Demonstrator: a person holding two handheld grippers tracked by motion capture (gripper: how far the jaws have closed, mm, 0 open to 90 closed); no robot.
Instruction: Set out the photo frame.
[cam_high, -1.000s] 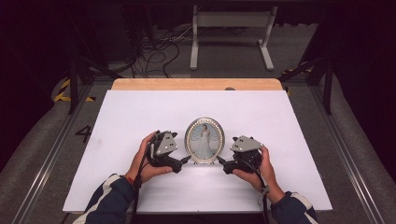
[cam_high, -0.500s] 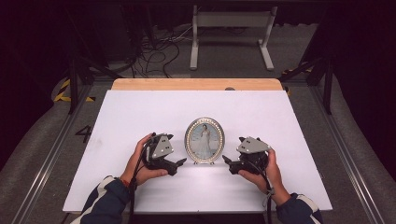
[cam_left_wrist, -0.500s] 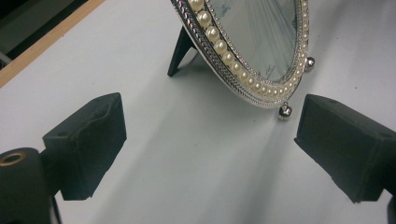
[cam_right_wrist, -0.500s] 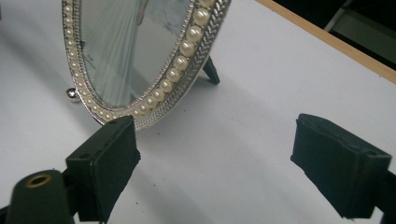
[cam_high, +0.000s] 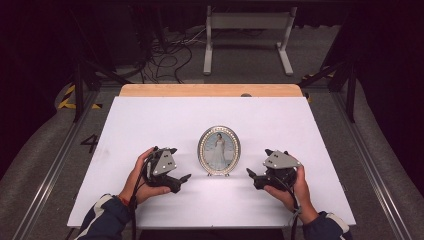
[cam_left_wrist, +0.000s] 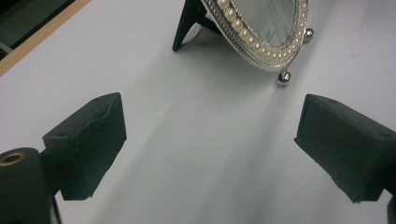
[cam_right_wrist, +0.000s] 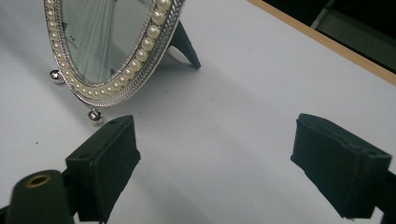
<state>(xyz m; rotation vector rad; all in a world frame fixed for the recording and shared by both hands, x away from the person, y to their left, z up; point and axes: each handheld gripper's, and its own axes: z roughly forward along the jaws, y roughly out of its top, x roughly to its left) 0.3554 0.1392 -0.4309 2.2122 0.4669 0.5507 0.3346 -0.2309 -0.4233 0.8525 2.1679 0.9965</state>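
White desk, oval pearl-rimmed picture frame standing upright on it near the front middle, left claw beside the frame's left with jaws apart, right claw at its right, jaws apart, neither touching it

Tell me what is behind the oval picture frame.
A dark prop leg juts from the back of the oval picture frame, resting on the white tabletop. The frame's front hides its back panel.
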